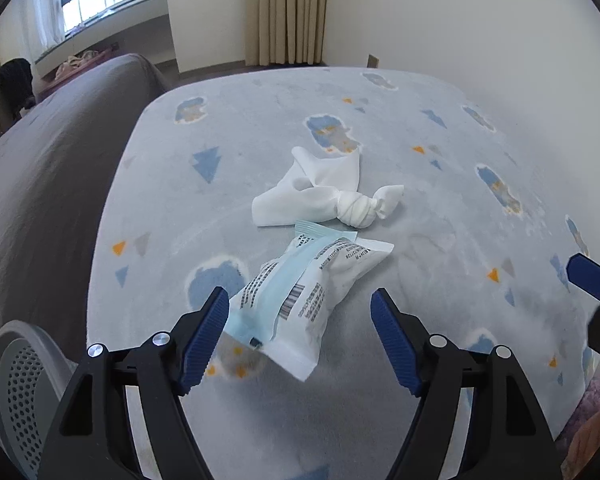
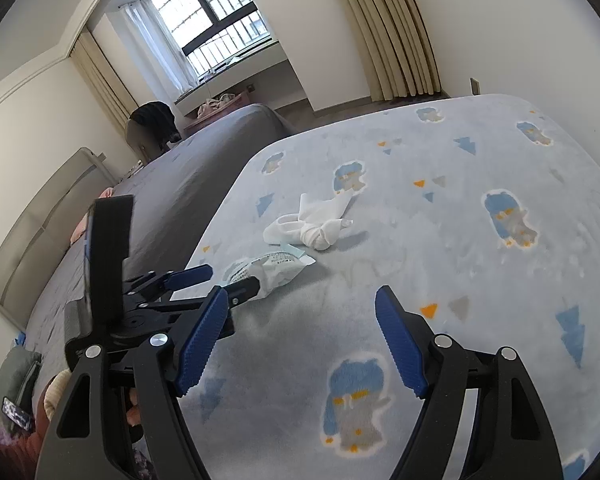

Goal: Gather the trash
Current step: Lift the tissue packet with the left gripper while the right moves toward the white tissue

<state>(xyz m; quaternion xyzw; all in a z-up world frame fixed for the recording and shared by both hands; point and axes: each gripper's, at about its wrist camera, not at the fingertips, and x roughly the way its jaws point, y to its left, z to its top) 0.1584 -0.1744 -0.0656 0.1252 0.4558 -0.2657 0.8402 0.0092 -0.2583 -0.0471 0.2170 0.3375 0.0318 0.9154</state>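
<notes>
A white and light-blue plastic wrapper (image 1: 320,272) lies crumpled on the patterned blanket (image 1: 440,140). My left gripper (image 1: 300,293) is open around its near end: the left pad (image 1: 206,332) touches the wrapper's edge and the right pad stands clear of it. Just beyond lies a knotted white tissue (image 1: 324,196). In the right wrist view, my right gripper (image 2: 302,292) hovers open over bare blanket (image 2: 460,260) with nothing between its fingers. The left gripper (image 2: 224,280) sits ahead and to its left at the wrapper (image 2: 276,268), short of the tissue (image 2: 316,228).
A dark grey sheet (image 1: 40,200) covers the bed left of the blanket. A grey perforated container (image 1: 16,392) stands at the lower left. The right gripper's blue finger (image 1: 588,276) shows at the right edge. The headboard (image 2: 40,232), window and curtains lie beyond.
</notes>
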